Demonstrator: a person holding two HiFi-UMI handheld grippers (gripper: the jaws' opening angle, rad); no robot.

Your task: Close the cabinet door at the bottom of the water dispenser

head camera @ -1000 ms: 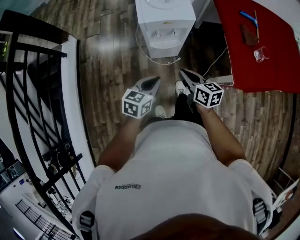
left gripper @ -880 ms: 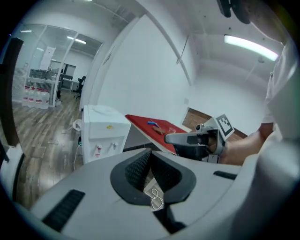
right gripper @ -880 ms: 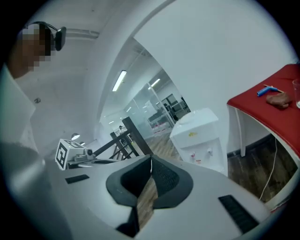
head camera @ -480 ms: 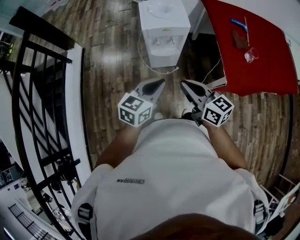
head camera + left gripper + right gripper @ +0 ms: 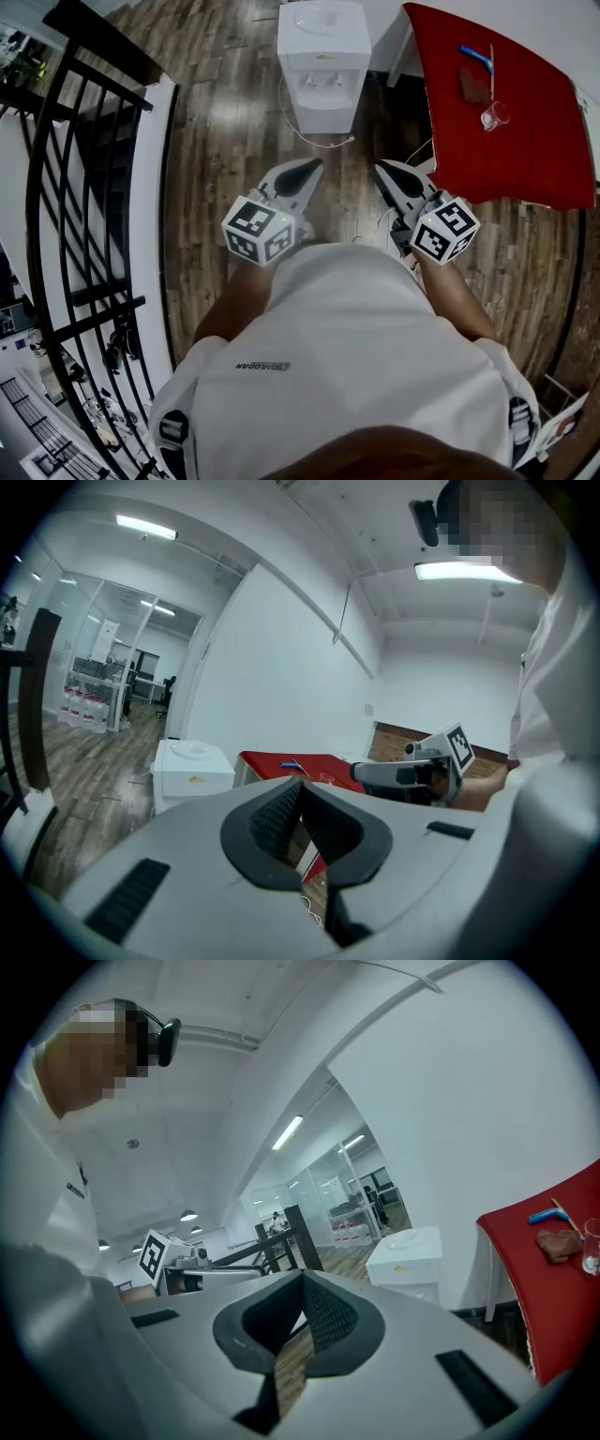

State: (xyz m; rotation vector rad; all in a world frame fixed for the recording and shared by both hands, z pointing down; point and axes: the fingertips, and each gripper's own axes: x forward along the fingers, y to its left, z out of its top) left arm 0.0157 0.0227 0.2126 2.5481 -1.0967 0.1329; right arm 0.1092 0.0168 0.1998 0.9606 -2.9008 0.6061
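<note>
The white water dispenser (image 5: 323, 56) stands on the wood floor ahead of me, seen from above; its lower cabinet door is hidden from this angle. In both gripper views only the dispenser's top (image 5: 192, 771) (image 5: 408, 1260) shows above the jaws. My left gripper (image 5: 305, 172) and right gripper (image 5: 386, 172) are held side by side in front of my chest, well short of the dispenser and pointing toward it. Both are shut with nothing between the pads (image 5: 281, 817) (image 5: 323, 1312).
A red-covered table (image 5: 506, 103) stands right of the dispenser with a blue item (image 5: 475, 56) and a glass (image 5: 494, 114) on it. A black railing (image 5: 84, 187) runs along the left. A white cable (image 5: 319, 141) lies on the floor by the dispenser's base.
Both grippers have risen and now sit closer to my chest. The dispenser appears a little farther away, and the shoes seen between the grippers are now hidden.
</note>
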